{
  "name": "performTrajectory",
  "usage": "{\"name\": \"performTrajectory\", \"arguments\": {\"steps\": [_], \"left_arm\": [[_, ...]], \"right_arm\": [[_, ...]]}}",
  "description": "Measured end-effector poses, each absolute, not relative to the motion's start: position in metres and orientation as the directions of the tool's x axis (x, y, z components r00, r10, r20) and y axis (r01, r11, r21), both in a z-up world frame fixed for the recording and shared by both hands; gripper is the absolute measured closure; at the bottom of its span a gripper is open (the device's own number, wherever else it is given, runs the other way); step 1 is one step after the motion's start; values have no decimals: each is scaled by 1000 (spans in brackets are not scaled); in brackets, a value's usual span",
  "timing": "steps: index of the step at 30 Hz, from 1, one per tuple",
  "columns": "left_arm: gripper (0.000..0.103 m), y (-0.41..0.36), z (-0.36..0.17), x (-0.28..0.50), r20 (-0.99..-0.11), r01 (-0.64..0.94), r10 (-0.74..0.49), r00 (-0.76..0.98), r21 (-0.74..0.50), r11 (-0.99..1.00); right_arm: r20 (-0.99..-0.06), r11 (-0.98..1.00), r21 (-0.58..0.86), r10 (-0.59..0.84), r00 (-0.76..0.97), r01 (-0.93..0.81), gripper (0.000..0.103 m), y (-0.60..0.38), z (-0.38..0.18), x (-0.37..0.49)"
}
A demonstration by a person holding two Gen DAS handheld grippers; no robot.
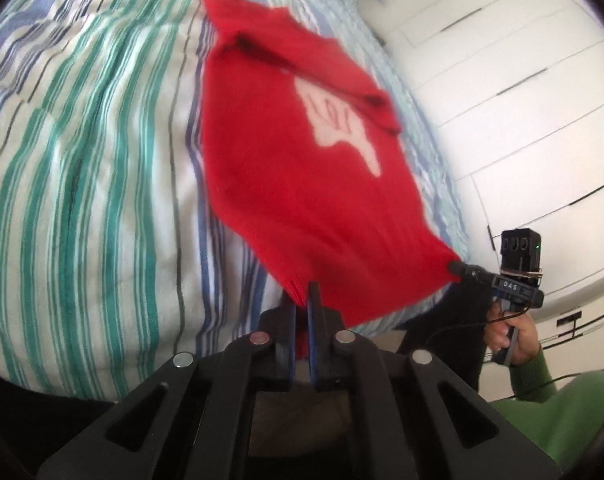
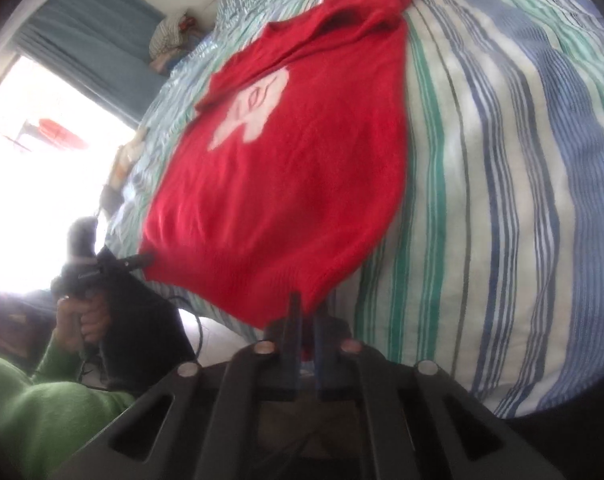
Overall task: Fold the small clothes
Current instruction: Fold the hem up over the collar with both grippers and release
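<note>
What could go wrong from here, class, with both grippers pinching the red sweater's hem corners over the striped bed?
1. The left gripper and right gripper each pinch only a little hem; the red sweater might slip free.
2. Its folded-in sleeve could unfold if lifted.
3. Dragging may rumple the striped duvet.

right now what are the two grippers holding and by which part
Both hold the red sweater by its bottom hem: left gripper at one corner, right gripper at the other.
</note>
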State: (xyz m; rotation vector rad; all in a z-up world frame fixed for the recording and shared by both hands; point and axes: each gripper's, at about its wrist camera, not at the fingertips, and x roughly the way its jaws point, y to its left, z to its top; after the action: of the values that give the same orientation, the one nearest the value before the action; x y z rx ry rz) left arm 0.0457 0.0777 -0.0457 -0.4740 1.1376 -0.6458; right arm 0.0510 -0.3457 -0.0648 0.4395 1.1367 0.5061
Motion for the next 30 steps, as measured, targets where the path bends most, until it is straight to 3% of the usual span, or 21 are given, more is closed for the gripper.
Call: {"name": "performTrajectory", "arguments": {"steps": [7,13,18,20,23,24,25,27,30], "left_arm": [[100,91,30,135,-524,326,-719,457,-653,684],[100,72,20,276,-559,283,-639,529,-593,754],[100,57,-17,359,-638,194,-548,541,-539,820],[95,52,-36,382,-692,134,-491,529,-503,854],[72,64,-48,400,-723,19,-421,547,-492,871],[58,71,-46,399,-714,-3,-406,570,-496,868],[46,78,-42,396,-702,-18,-395,593,-501,865],[40,86,-30,384,-675,-9,-382,631,-499,866],[39,79,-11,358,-640,93,-421,643,-480,872]], "right_arm": [[-564,734,646,644,516,-210,99,-371,8,103],[-495,742,639,599,630,-203,99,-385,30,238],[-547,743,665,556,626,-80,99,-395,-3,348],[-579,752,658,530,619,-28,99,-396,-23,376],[-590,725,688,524,614,43,95,-400,-53,399],[-586,724,688,512,628,52,87,-401,-56,401],[-582,729,682,492,648,57,73,-404,-55,399],[-562,739,671,456,690,59,55,-411,-47,393],[-556,766,641,433,710,35,54,-420,-30,381]]}}
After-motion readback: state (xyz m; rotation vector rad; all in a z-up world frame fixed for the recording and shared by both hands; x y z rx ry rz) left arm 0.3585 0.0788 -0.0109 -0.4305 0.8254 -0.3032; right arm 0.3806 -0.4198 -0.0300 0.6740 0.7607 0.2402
